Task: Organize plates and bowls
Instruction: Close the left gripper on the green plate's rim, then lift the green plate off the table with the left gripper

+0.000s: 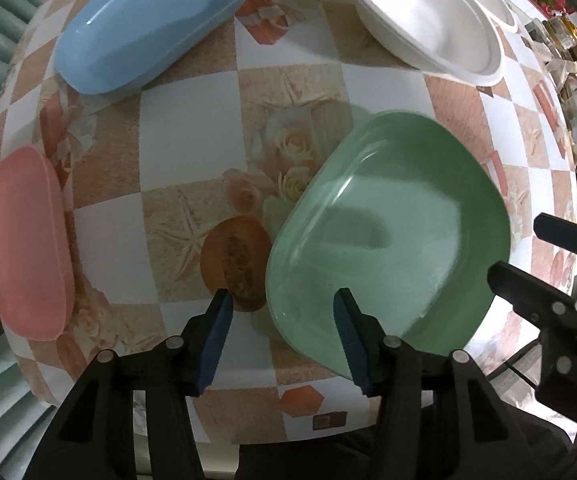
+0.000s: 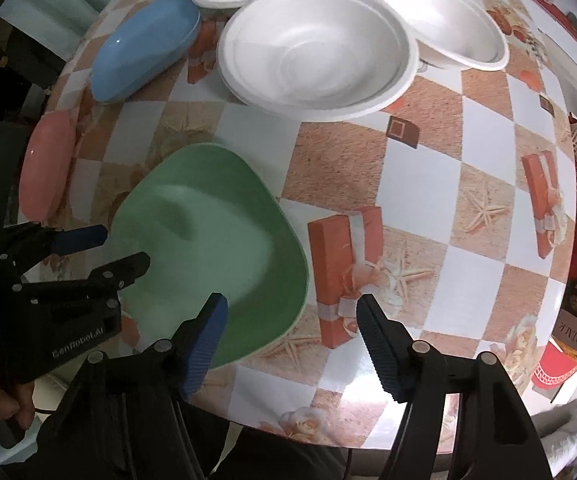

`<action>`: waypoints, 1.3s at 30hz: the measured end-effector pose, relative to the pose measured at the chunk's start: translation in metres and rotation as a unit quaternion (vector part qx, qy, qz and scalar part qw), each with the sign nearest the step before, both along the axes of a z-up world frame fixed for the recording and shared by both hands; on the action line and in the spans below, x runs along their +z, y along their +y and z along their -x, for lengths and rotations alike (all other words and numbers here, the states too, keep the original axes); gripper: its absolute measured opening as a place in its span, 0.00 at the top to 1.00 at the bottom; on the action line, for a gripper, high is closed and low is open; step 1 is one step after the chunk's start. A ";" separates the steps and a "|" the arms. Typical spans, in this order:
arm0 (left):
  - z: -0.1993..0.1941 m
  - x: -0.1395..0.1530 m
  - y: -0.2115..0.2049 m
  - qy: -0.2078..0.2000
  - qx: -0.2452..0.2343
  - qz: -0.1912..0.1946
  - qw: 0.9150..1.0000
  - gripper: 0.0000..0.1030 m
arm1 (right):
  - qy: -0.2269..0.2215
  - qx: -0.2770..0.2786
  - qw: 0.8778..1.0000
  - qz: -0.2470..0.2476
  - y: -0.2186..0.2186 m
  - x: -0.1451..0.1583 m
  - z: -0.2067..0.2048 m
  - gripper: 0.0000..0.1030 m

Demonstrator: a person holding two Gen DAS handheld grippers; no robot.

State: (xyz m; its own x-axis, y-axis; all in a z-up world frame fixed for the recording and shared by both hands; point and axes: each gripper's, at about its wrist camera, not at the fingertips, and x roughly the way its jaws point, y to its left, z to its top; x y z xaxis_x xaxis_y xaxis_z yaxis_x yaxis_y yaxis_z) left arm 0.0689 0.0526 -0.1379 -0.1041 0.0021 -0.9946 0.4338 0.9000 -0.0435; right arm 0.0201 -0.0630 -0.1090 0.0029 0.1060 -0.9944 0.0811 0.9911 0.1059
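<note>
**Here, a green plate sits between two open grippers**

Here the green plate (image 1: 392, 232) lies flat on the tabletop (image 1: 192, 112), its near edge under the left gripper (image 1: 284, 300) and just left of the right gripper (image 2: 292, 306). Its long axis runs away from the grippers, leaning left. Both grippers are spread wide, holding nothing. I judge the left one nearer. The left gripper's body reads "GenRobot.AI". A sign at far right reads, reversed, roughly "DADIMA".
</note>
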 end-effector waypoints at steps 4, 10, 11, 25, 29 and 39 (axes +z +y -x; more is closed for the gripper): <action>-0.003 -0.005 0.002 -0.002 0.001 -0.003 1.000 0.45 | 0.015 -0.002 1.000 0.000 0.005 -0.009 -0.005 0.33; -0.012 -0.008 0.013 0.000 0.009 -0.005 1.000 0.45 | 0.022 0.000 1.000 0.004 0.013 -0.016 -0.010 0.33; -0.013 -0.008 0.013 -0.001 0.009 -0.005 1.000 0.45 | 0.023 0.002 1.000 0.004 0.015 -0.018 -0.011 0.33; -0.006 0.005 0.012 -0.004 0.015 0.011 1.000 0.86 | 0.038 0.004 0.999 -0.021 0.020 -0.029 -0.010 0.81; 0.004 0.016 0.003 -0.011 0.011 0.017 1.000 0.88 | 0.034 -0.013 0.999 -0.028 0.010 -0.024 -0.006 0.89; 0.013 0.045 -0.012 -0.030 0.001 0.014 0.999 0.89 | 0.013 -0.039 0.998 -0.044 -0.024 -0.005 -0.001 0.89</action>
State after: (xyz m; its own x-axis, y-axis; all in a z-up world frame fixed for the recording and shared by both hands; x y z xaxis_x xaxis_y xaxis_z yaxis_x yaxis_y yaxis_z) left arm 0.0556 0.0403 -0.0930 -0.0440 -0.0261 -0.9987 0.4347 0.8996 -0.0427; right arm 0.0207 -0.0872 -0.1140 -0.0118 0.1934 -0.9810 0.1608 0.9687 0.1890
